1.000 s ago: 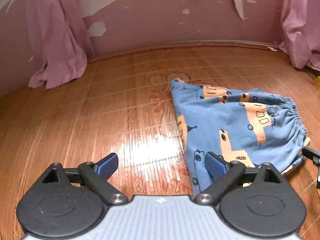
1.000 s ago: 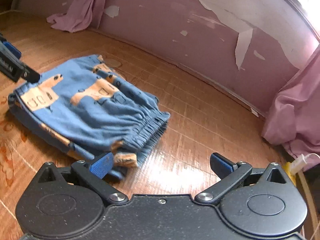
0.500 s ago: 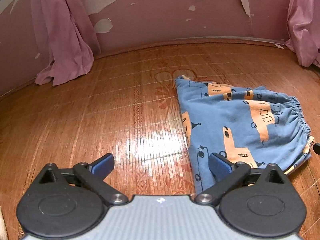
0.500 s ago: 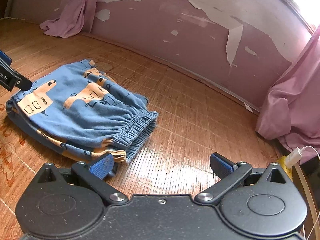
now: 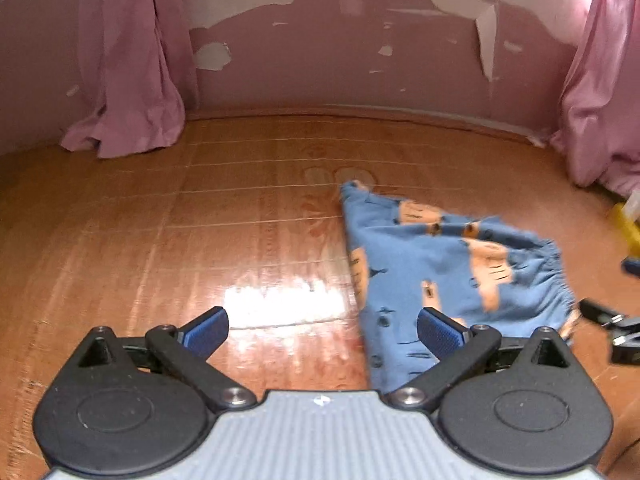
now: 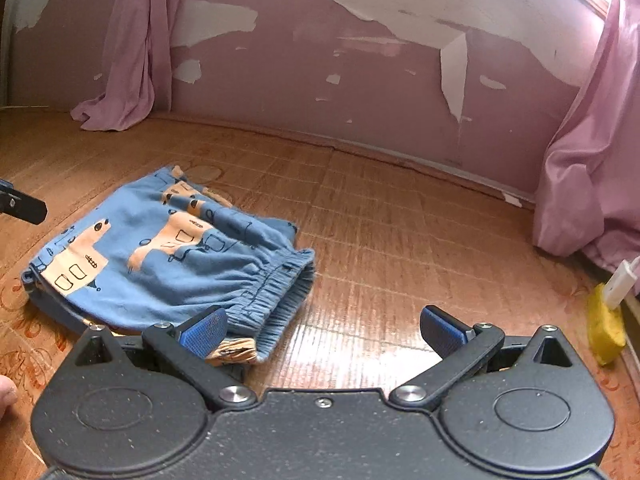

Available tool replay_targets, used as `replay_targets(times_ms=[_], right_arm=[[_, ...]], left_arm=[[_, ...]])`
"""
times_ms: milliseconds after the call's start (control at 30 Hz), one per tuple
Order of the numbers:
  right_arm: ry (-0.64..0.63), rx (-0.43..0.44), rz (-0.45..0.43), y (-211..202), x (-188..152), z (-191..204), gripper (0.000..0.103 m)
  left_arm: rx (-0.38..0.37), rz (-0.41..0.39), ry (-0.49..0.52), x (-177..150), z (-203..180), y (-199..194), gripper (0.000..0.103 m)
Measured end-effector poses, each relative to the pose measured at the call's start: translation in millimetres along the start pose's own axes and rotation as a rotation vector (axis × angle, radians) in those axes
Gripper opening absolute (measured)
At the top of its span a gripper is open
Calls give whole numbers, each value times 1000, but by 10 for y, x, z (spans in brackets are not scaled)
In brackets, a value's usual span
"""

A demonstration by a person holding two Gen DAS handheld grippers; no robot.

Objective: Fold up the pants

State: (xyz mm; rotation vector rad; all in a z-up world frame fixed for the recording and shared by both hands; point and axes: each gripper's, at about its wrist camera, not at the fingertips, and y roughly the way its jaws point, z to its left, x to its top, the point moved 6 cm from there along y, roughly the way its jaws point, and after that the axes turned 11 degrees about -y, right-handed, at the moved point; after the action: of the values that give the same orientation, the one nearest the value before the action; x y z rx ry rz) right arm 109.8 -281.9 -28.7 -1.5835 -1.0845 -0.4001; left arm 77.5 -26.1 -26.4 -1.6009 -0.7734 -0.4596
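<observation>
The blue pants [image 5: 448, 264] with orange printed shapes lie folded in a compact stack on the wooden floor, elastic waistband to the right. In the right wrist view the same pants [image 6: 168, 264] sit left of centre, waistband facing the camera. My left gripper [image 5: 322, 330] is open above bare floor, its right finger over the pants' near edge. My right gripper [image 6: 322, 326] is open too, its left finger over the waistband corner, holding nothing. Each gripper's tip shows at the edge of the other's view.
A pink peeling wall [image 6: 360, 60] runs along the back. Pink curtains hang at the left [image 5: 128, 80] and the right [image 6: 596, 152]. A yellow object with a white plug [image 6: 608, 320] lies on the floor at the right. A fingertip shows at the lower left edge [image 6: 6, 396].
Both grippers have pulled back and risen from the pants, which now lie farther off in both views. Both stay open; the pants lie unchanged.
</observation>
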Motion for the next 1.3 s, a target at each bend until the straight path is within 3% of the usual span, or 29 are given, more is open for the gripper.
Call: replay_targets(times_ms=[133,200,333,633,967,1067,1300], right_arm=[[-48,-3,78,102,-101,92,102],[-36,1,75,68,-98,85,102],[-48,-28,48,-12,-43,38,102],[-13,14,12,-111,77,-18,102],[199,251,57,35,213,-237,102],[201,349,90,224,298,-312,102],[163,442,71,815,550,-433,102]], left_arm=[[53,68,43,-134,-26,138,103],[84,89,65,-199,-23,168,102],[91,73,87,-226,-43,90,103],[52,105,46,-132,-142,38,103],[-32,180,46,-2,-403,266,103],[-48,215,33,-34,-407,368,103],[-67,230,30,-103,-371,471,102]])
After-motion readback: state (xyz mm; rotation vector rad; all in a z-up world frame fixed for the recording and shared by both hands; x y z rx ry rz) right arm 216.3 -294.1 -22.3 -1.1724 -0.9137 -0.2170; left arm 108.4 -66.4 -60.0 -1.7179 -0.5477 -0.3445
